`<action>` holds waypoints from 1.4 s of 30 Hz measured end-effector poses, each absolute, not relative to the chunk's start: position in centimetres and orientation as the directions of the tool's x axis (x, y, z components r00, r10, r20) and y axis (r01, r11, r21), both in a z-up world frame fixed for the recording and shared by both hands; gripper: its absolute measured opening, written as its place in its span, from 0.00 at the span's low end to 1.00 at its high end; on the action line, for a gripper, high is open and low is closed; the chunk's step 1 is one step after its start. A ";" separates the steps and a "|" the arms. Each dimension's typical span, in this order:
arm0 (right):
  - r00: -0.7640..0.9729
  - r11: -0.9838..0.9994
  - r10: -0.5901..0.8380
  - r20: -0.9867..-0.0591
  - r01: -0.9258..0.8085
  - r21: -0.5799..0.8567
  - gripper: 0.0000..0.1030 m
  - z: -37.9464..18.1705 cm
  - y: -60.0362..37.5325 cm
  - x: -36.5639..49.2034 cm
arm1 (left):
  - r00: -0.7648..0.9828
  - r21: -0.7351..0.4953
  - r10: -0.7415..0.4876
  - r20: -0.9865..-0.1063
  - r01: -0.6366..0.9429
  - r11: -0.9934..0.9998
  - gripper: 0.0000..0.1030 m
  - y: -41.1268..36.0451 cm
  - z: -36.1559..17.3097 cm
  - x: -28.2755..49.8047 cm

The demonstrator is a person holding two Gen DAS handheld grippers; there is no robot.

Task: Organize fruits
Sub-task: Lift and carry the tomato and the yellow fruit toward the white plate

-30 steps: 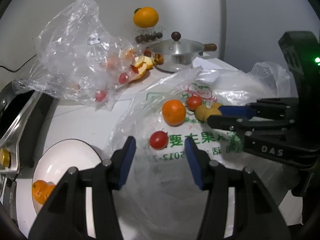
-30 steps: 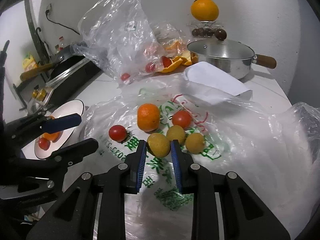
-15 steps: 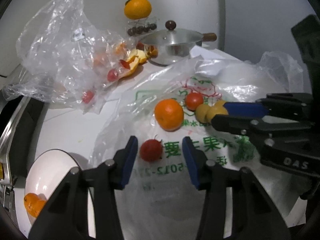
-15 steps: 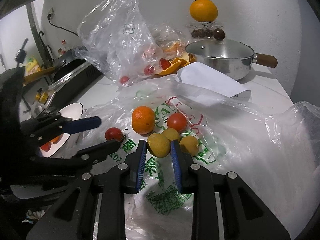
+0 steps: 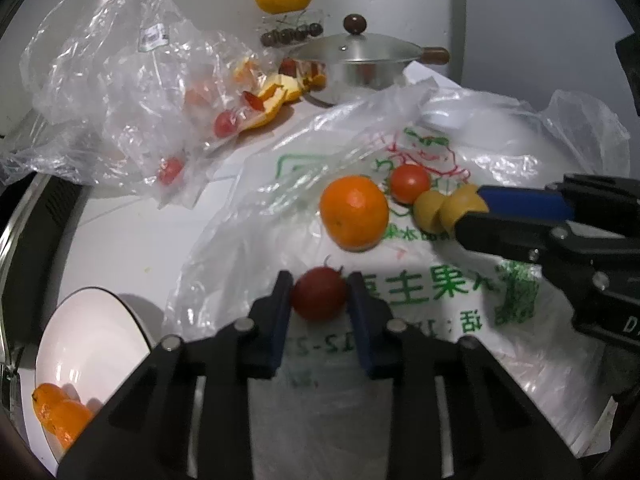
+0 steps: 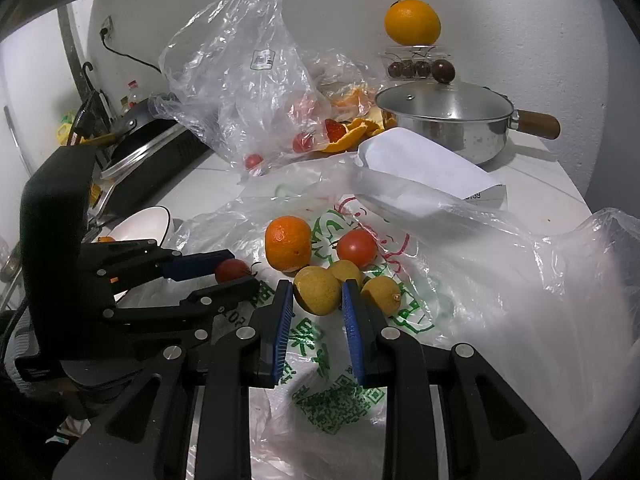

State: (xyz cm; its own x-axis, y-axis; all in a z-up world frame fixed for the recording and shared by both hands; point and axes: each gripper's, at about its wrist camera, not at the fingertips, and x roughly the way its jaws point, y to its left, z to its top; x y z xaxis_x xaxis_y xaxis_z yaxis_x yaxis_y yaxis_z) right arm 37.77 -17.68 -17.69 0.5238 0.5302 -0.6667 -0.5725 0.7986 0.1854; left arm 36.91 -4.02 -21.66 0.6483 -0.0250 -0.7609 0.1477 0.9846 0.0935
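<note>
Left gripper (image 5: 319, 280) clamps a cherry tomato (image 5: 319, 293); right gripper (image 6: 316, 290) clamps a yellow fruit (image 6: 317, 289). Only the left view shows tangerines (image 5: 60, 416) in the bowl (image 5: 92, 344).

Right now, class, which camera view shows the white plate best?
The left wrist view: the plate shows its broad white face and dark rim, with orange pieces at its lower edge. In the right wrist view only a sliver peeks behind the left gripper.

right gripper (image 6: 317, 294) jaws clamp yellow fruit (image 6: 317, 289) — left gripper (image 6: 237, 270) grips tomato (image 6: 232, 270)

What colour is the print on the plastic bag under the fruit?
Mostly green with some red on the plastic bag, clearest in the right wrist view.
</note>
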 end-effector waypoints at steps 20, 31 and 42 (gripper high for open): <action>0.559 0.813 0.494 -0.666 -0.568 0.126 0.26 -16.1 -16.6 35.6 | 0.695 0.043 -0.099 -0.712 0.184 0.982 0.28 -3.9 -18.4 33.0; 0.575 0.814 0.485 -0.659 -0.572 0.101 0.26 -14.8 -15.8 33.3 | 0.719 0.032 -0.114 -0.686 0.186 0.982 0.28 -3.1 -16.9 30.0; 0.588 0.812 0.480 -0.651 -0.579 0.075 0.26 -13.5 -14.7 30.9 | 0.736 0.018 -0.125 -0.666 0.183 0.983 0.28 -2.0 -15.9 27.5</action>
